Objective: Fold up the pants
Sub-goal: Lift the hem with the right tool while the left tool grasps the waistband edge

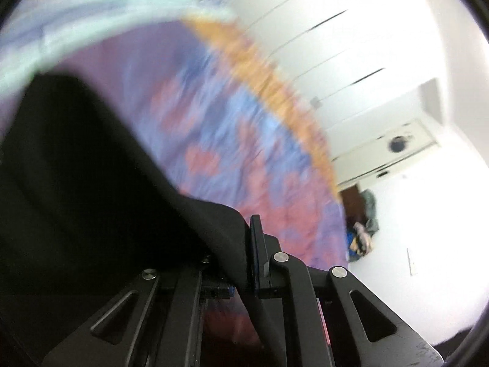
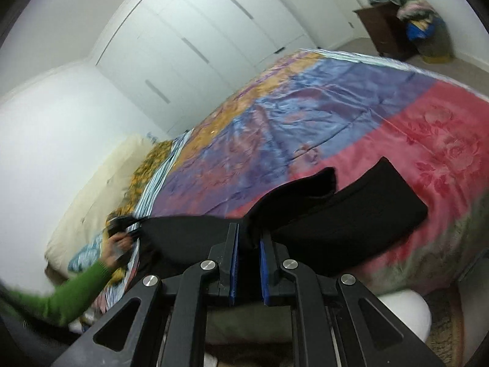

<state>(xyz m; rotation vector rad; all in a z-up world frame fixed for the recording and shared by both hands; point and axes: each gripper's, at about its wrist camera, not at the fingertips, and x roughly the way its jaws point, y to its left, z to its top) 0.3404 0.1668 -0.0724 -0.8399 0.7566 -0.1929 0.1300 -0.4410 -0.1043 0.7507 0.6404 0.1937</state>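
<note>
The black pants (image 2: pixel 342 208) lie partly folded on the colourful bedspread (image 2: pixel 305 116), with one end lifted off it. My right gripper (image 2: pixel 249 238) is shut on a bunched edge of the pants, between its blue pads. In the right wrist view the left gripper (image 2: pixel 122 229) shows at the far left, held by a green-sleeved arm, gripping the other end of the pants. In the left wrist view the black pants (image 1: pixel 91 183) drape over the left gripper (image 1: pixel 244 244) and hide its left finger; the cloth is pinched against the right finger (image 1: pixel 256 244).
White wardrobe doors (image 2: pixel 198 39) run along the far side of the bed. A cream pillow (image 2: pixel 91 189) lies at the head. A dark wooden cabinet (image 2: pixel 382 27) with piled clothes (image 2: pixel 418 15) stands in the far corner.
</note>
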